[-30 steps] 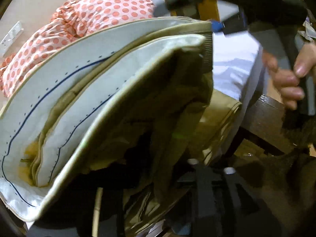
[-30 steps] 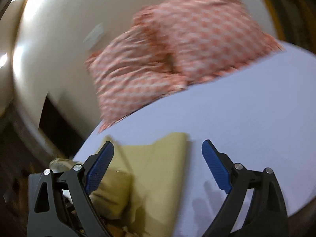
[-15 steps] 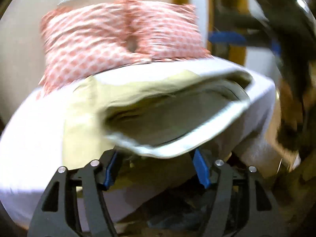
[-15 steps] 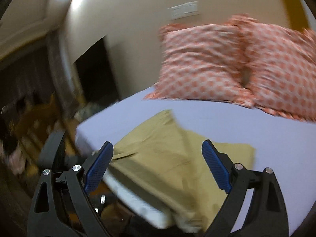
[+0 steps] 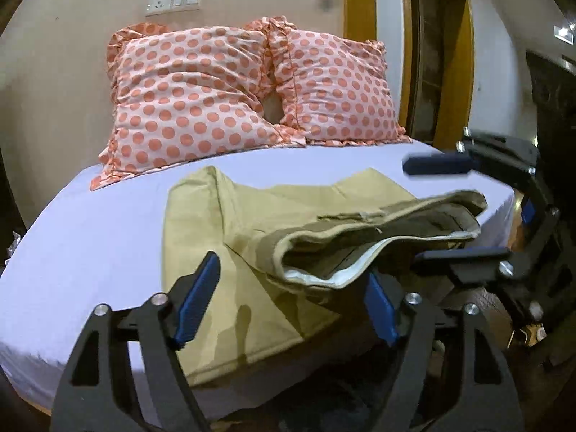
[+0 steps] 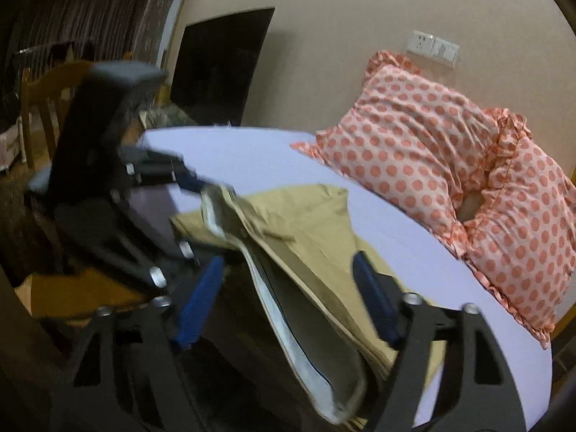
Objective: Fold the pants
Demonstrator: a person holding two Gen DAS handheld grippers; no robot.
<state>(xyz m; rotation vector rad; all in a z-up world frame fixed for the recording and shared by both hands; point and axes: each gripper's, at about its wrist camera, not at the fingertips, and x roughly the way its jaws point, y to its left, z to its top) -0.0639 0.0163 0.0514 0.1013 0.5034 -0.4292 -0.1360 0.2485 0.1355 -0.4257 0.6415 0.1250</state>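
Note:
Khaki pants (image 5: 259,237) lie on a bed with a pale lilac sheet (image 5: 90,244), legs toward the pillows, the waistband with its white lining (image 5: 360,270) gaping at the near edge. My left gripper (image 5: 291,306) is open, its blue pads either side of the waistband's left part. My right gripper (image 6: 288,306) is open around the waistband (image 6: 288,316) from the other end; it also shows in the left wrist view (image 5: 453,208), blurred. The left gripper shows blurred in the right wrist view (image 6: 172,176).
Two pink pillows with orange dots (image 5: 201,97) lean on the beige wall at the bed's head. A wooden chair (image 6: 43,108) and a dark opening (image 6: 216,68) stand beyond the bed's side. A wooden door frame (image 5: 406,54) is at the right.
Both grippers have swung to face the bed. The pants, held up close to the left camera a second ago, now lie on the sheet, and the left gripper has opened.

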